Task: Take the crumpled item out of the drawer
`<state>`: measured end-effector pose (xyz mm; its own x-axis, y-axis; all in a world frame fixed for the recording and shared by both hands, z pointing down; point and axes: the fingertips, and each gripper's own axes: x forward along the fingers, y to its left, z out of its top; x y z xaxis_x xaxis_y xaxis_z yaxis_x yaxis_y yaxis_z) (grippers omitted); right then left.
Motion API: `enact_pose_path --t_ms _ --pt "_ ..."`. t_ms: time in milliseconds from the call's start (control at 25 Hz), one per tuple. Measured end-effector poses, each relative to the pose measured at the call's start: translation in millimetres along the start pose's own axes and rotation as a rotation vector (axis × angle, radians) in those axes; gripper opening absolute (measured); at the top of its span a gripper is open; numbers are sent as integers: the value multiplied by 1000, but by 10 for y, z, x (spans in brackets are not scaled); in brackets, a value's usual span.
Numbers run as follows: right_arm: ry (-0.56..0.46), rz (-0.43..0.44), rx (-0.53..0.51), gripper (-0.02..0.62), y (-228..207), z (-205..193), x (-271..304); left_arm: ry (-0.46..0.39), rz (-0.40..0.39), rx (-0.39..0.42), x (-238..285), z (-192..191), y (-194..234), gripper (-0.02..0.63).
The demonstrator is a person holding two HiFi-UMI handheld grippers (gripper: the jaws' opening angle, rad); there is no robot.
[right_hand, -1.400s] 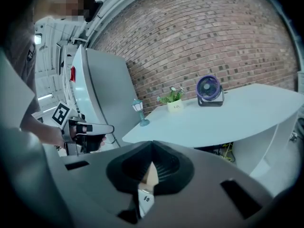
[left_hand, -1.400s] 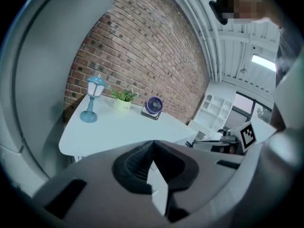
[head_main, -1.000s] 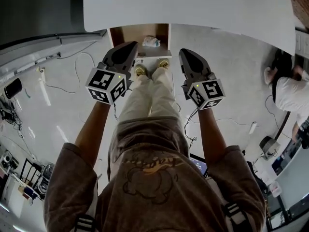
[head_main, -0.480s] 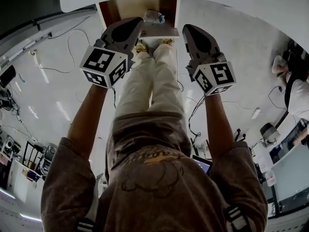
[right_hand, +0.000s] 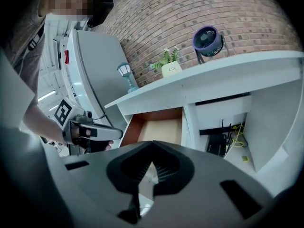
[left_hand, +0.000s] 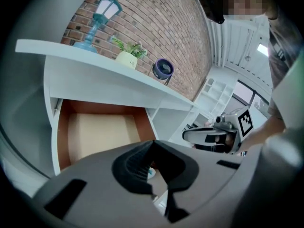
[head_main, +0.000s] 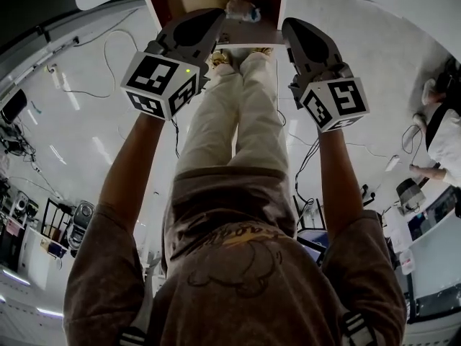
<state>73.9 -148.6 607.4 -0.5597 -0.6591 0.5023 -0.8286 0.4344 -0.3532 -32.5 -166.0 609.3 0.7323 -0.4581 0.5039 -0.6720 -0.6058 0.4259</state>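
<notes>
The wooden drawer (head_main: 189, 2) stands pulled out of the white desk, at the top middle of the head view. A crumpled white and teal item (head_main: 241, 11) lies at its front right. My left gripper (head_main: 210, 17) hovers over the drawer's front, shut and empty. My right gripper (head_main: 294, 29) is just right of the drawer, also shut and empty. In the left gripper view the drawer's pale floor (left_hand: 99, 132) lies ahead and a sliver of the item (left_hand: 150, 173) shows under the jaws. The right gripper view shows the drawer (right_hand: 159, 127) ahead and to the left.
On the desk top (left_hand: 95, 63) stand a teal lamp (left_hand: 97, 23), a potted plant (left_hand: 127, 56) and a small fan (left_hand: 163, 70) against a brick wall. Right of the drawer, an open bay holds cables (right_hand: 228, 137). Another person (head_main: 439, 132) crouches at the right. My feet (head_main: 241, 56) are below the drawer.
Both grippers have sunk and come closer to the open drawer, side by side. The drawer and the crumpled item have slid toward the top edge of the head view.
</notes>
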Motion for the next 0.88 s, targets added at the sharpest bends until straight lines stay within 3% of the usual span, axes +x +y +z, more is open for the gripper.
enact_pose_path --t_ms 440,880 --pt "1 -1 26 -3 -21 -80 22 21 3 42 42 -19 35 12" --pt "3 4 44 -3 -22 -55 36 101 -79 98 123 -87 -45 210"
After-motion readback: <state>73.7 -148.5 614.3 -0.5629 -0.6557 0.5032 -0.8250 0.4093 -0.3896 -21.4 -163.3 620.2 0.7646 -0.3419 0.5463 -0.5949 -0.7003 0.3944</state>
